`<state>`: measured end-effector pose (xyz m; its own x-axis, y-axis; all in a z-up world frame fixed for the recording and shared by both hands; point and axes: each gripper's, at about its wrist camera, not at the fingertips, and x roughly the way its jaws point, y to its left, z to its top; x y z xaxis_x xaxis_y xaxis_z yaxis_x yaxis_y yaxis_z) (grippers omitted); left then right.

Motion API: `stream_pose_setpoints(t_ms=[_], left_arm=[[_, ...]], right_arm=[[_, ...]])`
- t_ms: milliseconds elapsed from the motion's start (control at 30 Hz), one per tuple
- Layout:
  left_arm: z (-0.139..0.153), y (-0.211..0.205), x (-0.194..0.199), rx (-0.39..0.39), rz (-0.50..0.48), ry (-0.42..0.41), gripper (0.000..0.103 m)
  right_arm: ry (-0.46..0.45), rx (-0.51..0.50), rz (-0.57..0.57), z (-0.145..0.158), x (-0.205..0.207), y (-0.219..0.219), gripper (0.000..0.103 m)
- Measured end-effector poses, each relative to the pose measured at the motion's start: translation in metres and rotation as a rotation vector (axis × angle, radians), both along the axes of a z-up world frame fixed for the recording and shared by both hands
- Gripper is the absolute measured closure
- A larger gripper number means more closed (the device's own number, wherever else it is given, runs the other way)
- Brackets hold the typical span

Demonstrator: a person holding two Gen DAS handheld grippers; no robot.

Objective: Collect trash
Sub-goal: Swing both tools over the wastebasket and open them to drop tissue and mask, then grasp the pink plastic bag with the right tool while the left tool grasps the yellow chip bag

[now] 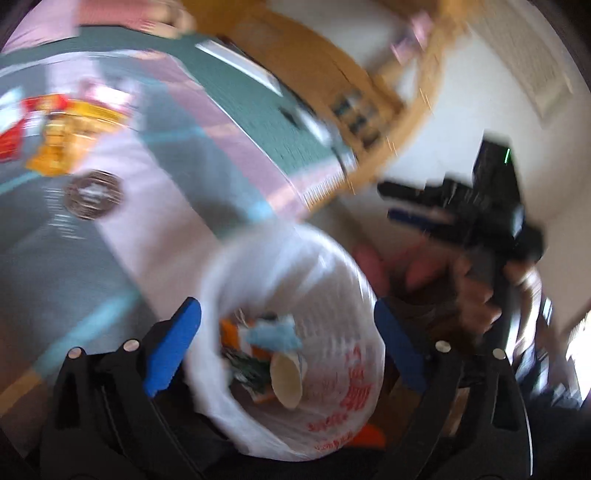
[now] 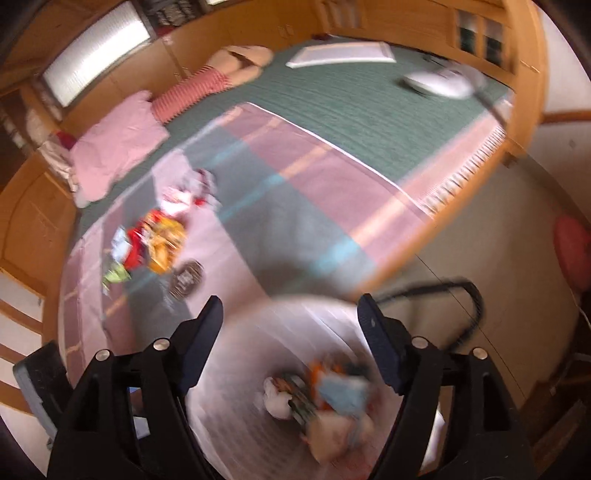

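A white plastic bag (image 1: pixel 325 306) with red print sags open below my left gripper (image 1: pixel 286 343). Its blue pads stand wide apart on either side of the bag's mouth and press on nothing. Inside lie a paper cup (image 1: pixel 286 380), a light blue wrapper (image 1: pixel 273 336) and orange scraps. In the right wrist view my right gripper (image 2: pixel 291 332) is open above the same blurred bag (image 2: pixel 258 354). To the right, a hand holds my right gripper (image 1: pixel 388 201). More trash lies on the striped blanket: bright wrappers (image 2: pixel 155 240) and a dark round lid (image 2: pixel 186 278).
The blanket (image 2: pixel 295 206) covers a green bed (image 2: pixel 369 103) with a pink pillow (image 2: pixel 118 147) and a white device (image 2: pixel 439 83). Wooden cabinets (image 2: pixel 480 29) ring the bed. On the floor at right are a black cable (image 2: pixel 469 295) and a red cushion (image 2: pixel 572 254).
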<state>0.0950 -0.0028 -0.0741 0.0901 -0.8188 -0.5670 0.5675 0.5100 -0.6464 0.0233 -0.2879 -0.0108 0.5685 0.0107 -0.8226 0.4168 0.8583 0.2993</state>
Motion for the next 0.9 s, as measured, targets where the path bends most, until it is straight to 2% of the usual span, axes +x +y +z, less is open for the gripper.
stream_pose_setpoints(t_ms=[100, 167, 233, 300, 333, 400, 533, 600, 633, 667, 700, 767, 833, 900], left_arm=[[0.017, 0.058, 0.035, 0.049, 0.271, -0.051, 0.006], [0.024, 0.101, 0.052, 0.148, 0.475, -0.112, 0.006], [0.023, 0.129, 0.063, 0.265, 0.627, -0.129, 0.006], [0.018, 0.155, 0.076, 0.354, 0.744, -0.102, 0.006], [0.012, 0.17, 0.083, 0.381, 0.793, -0.053, 0.006], [-0.001, 0.195, 0.093, 0.362, 0.843, 0.063, 0.006], [-0.018, 0.221, 0.104, 0.32, 0.875, 0.195, 0.006], [-0.025, 0.23, 0.104, 0.312, 0.888, 0.224, 0.006], [-0.027, 0.233, 0.105, 0.306, 0.894, 0.234, 0.006], [-0.03, 0.23, 0.104, 0.302, 0.899, 0.241, 0.006], [-0.032, 0.231, 0.106, 0.293, 0.907, 0.254, 0.006], [-0.033, 0.234, 0.101, 0.265, 0.914, 0.272, 0.006], [-0.034, 0.232, 0.101, 0.255, 0.911, 0.282, 0.006], [-0.037, 0.227, 0.102, 0.255, 0.897, 0.293, 0.006]], right_arm=[[-0.078, -0.002, 0.042, 0.001, 0.062, 0.022, 0.02], [-0.122, 0.029, 0.077, -0.003, 0.11, 0.037, 0.013], [-0.141, 0.065, 0.135, -0.017, 0.167, 0.057, 0.012], [-0.127, 0.071, 0.177, -0.038, 0.223, 0.077, 0.011], [-0.096, 0.059, 0.189, -0.051, 0.252, 0.086, 0.011], [-0.026, 0.019, 0.172, -0.08, 0.3, 0.098, 0.011], [0.091, -0.046, 0.105, -0.134, 0.366, 0.106, 0.011], [0.102, -0.009, 0.063, -0.154, 0.38, 0.106, 0.011], [0.102, 0.02, 0.052, -0.162, 0.385, 0.107, 0.015], [0.098, 0.043, 0.05, -0.166, 0.386, 0.109, 0.029], [0.095, 0.068, 0.056, -0.17, 0.387, 0.113, 0.034], [0.082, 0.124, 0.082, -0.174, 0.384, 0.126, 0.053], [0.083, 0.178, 0.137, -0.171, 0.375, 0.141, 0.063], [0.082, 0.219, 0.191, -0.165, 0.361, 0.158, 0.068]])
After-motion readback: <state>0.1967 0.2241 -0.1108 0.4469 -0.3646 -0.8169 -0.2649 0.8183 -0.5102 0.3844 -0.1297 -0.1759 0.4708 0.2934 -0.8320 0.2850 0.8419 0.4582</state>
